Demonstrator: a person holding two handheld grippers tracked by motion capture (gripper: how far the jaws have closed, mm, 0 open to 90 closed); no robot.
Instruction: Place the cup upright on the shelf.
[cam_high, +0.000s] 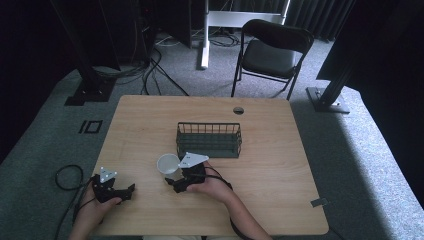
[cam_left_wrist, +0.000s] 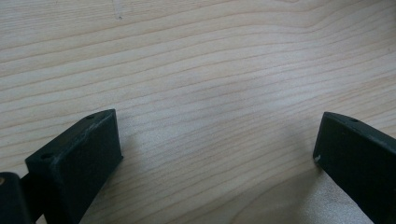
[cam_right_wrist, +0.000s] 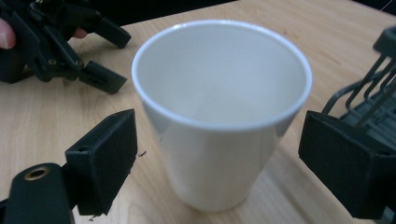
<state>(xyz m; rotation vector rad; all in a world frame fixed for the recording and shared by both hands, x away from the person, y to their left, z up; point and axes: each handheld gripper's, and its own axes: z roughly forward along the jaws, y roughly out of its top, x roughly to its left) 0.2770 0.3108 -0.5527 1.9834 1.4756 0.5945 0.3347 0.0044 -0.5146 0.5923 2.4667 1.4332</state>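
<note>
Right gripper (cam_right_wrist: 219, 154) is spread around the white cup (cam_right_wrist: 219, 107), both jaws apart from its wall, so likely grasp step: centre and squeeze evenly low on the plain, empty, tapered cup standing upright mid-tabletop beside the wire basket (cam_high: 209, 140); left gripper (cam_left_wrist: 217, 149) spread, idle near the front-left corner.

white cup (cam_high: 168, 163): 1 | wire basket (cam_high: 209, 140): 1 | folding chair (cam_high: 270, 52): 1 | table (cam_high: 280, 165): 1
</note>
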